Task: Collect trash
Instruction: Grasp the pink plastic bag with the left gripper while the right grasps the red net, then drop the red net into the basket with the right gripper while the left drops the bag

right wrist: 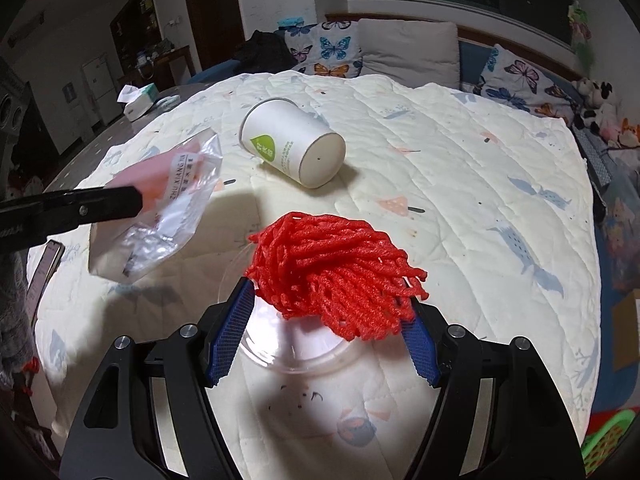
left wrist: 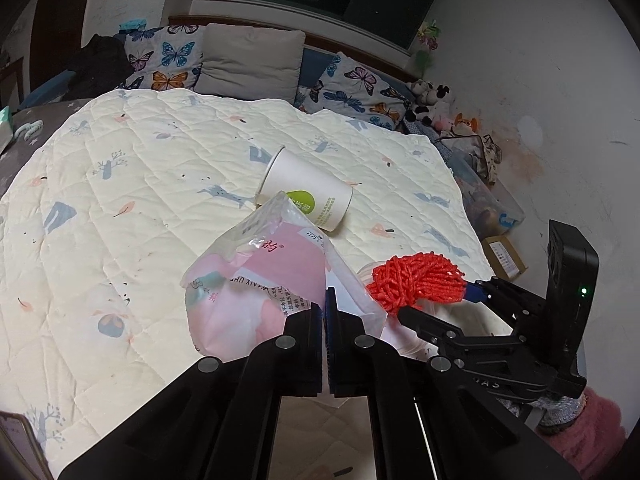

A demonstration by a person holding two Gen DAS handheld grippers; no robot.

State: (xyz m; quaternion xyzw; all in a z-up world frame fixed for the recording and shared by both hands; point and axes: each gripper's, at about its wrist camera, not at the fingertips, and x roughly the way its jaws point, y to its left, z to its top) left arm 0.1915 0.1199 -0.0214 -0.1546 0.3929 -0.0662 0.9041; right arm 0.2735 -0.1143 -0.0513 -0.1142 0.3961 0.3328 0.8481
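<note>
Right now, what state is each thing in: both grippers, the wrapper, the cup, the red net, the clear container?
Left gripper: shut on the plastic wrapper.
Plastic wrapper: crumpled, lifted off the quilt.
Right gripper: jaws around the red mesh net and clear container.
Red mesh net: bunched up, on the container.
Clear plastic container: between the right jaws.
Paper cup: tipped on its side on the quilt, untouched.
</note>
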